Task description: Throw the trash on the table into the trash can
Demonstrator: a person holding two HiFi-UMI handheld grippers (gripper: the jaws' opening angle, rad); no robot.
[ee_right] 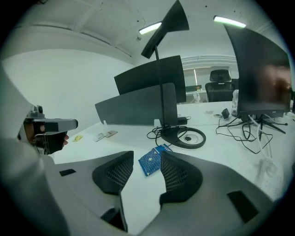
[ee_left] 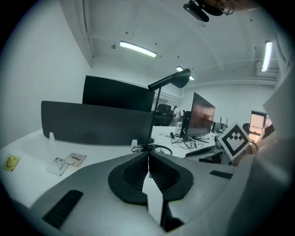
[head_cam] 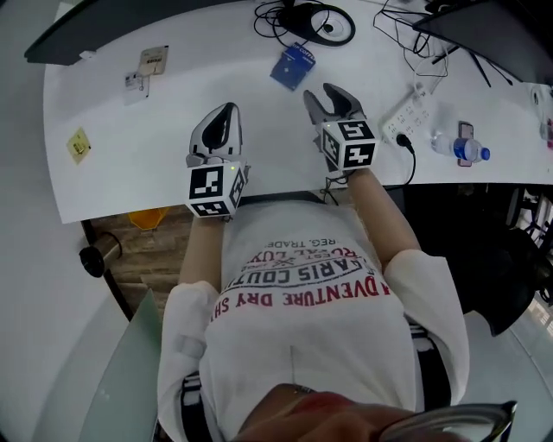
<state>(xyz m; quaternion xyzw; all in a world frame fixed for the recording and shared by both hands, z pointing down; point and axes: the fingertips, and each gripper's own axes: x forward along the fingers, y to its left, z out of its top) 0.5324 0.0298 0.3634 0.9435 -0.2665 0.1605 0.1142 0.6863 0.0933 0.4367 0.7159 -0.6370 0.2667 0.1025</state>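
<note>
A blue printed packet lies flat on the white table, just ahead of my right gripper. In the right gripper view its jaws stand open, with nothing between the pads; the blue packet shows through the gap, farther out on the table. My left gripper hovers over the table's near edge, shut with its pads together and nothing in them. A small paper wrapper and a yellow note lie at the far left. No trash can is visible.
A lamp base with cables sits behind the packet. On the right are a power strip and a lying water bottle. Dark screens and a monitor line the far side. A dark cylinder stands on the floor at left.
</note>
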